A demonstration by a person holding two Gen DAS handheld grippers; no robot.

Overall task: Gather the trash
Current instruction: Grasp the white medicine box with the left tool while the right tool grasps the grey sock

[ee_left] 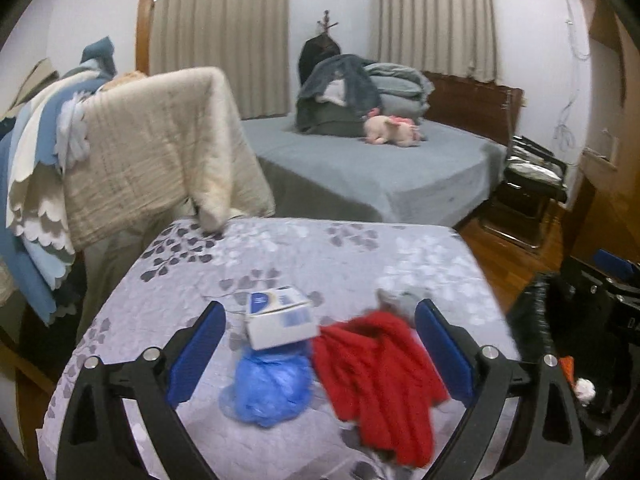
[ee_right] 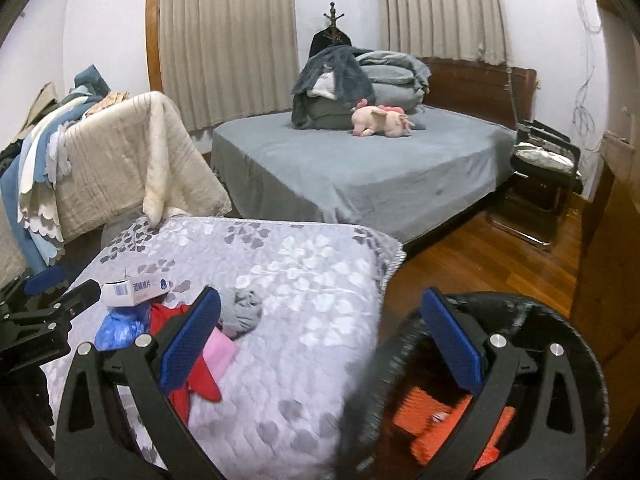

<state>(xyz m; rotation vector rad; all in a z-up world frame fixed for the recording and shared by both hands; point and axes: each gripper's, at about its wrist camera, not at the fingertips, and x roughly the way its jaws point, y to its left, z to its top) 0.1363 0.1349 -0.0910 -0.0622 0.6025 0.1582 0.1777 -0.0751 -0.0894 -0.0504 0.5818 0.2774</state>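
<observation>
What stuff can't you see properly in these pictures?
- Black bin: in the right wrist view the right gripper covers part of its inside, so the orange thing stays unclear.
- White box: left wrist view, print blurred.
- Pink thing: right wrist view, half behind a finger.
- Blue bag: contents hidden.
- Left gripper: base cut off by the bottom edge.

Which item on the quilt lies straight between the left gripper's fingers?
The blue plastic bag, crumpled below the white box; the red cloth lies to its right.
</observation>
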